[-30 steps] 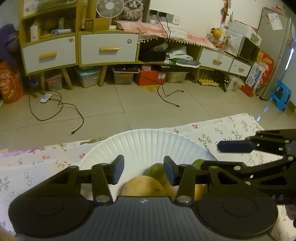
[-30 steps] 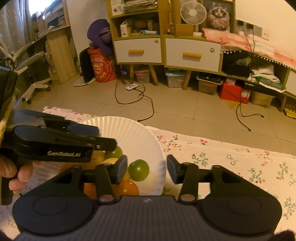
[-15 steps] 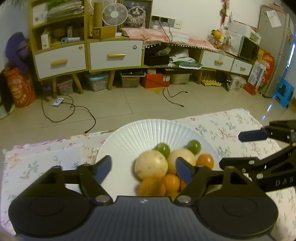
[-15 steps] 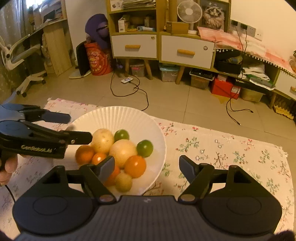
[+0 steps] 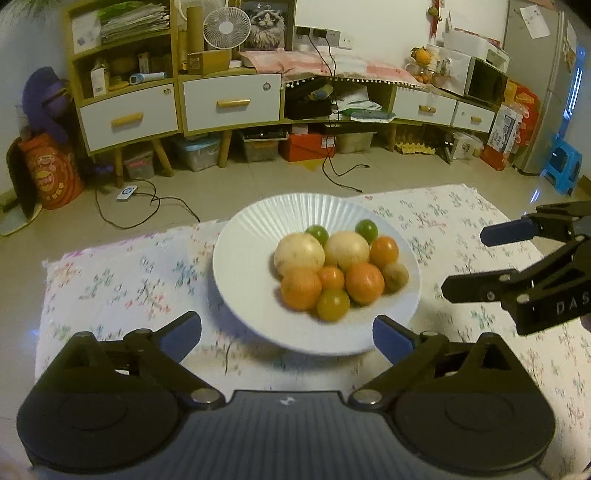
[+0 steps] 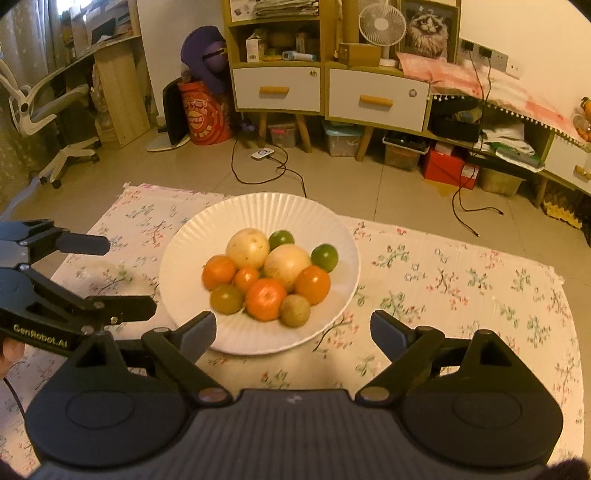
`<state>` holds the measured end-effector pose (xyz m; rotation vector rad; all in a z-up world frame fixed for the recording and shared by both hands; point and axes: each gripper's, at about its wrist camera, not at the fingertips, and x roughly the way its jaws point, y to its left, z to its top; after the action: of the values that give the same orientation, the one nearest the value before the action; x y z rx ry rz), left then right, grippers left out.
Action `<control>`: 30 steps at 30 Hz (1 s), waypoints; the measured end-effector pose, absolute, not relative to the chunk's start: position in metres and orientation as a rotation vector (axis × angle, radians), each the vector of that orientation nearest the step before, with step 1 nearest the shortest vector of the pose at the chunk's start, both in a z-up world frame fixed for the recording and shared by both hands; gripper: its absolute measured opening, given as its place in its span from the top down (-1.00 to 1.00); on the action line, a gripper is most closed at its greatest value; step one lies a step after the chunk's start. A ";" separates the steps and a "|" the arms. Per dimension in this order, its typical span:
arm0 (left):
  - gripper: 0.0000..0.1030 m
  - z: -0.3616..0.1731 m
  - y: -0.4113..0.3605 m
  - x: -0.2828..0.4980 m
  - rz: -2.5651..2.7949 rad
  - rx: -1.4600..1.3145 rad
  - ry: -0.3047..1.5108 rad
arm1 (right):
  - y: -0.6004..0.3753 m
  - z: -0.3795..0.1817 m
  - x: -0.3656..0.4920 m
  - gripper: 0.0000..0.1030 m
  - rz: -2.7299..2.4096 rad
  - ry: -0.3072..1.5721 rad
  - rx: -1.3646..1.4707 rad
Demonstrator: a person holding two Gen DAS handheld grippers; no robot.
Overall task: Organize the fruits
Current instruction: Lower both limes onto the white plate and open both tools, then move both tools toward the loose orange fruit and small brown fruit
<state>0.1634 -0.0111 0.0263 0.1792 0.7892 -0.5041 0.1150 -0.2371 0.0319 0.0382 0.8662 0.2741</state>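
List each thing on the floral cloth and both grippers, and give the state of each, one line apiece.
Left gripper: open, fingers just spread wider, nothing between them.
Right gripper: open, fingers just spread wider, nothing held.
White plate: upright on the cloth, loaded.
Fruits: piled together in the plate.
Floral cloth: spread flat under the plate.

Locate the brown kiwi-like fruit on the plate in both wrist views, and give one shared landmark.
Left wrist: kiwi at the pile's right edge, below an orange.
Right wrist: kiwi at the pile's near edge, right of centre.
Shared landmark: the white fan on the cabinet.
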 end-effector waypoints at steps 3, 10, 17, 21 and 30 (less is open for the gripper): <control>-0.83 0.026 -0.005 0.154 -0.494 0.170 0.799 | -0.233 0.032 0.106 -0.77 0.269 0.873 0.044; -0.83 0.023 0.005 0.129 -0.493 0.163 0.821 | -0.221 0.030 0.087 -0.83 0.254 0.906 0.029; -0.83 0.015 0.011 0.105 -0.488 0.202 0.829 | -0.211 0.022 0.066 -0.90 0.243 0.926 0.042; -0.83 0.006 0.013 0.093 -0.495 0.222 0.843 | -0.209 0.015 0.058 -0.90 0.239 0.943 0.032; -0.83 -0.010 0.015 0.062 -0.486 0.275 0.875 | -0.202 0.005 0.043 -0.91 0.251 0.949 0.003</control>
<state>0.0616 0.0153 -0.0098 0.2747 0.8746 -0.4863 0.0430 -0.2023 0.0051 0.0032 0.9492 0.2508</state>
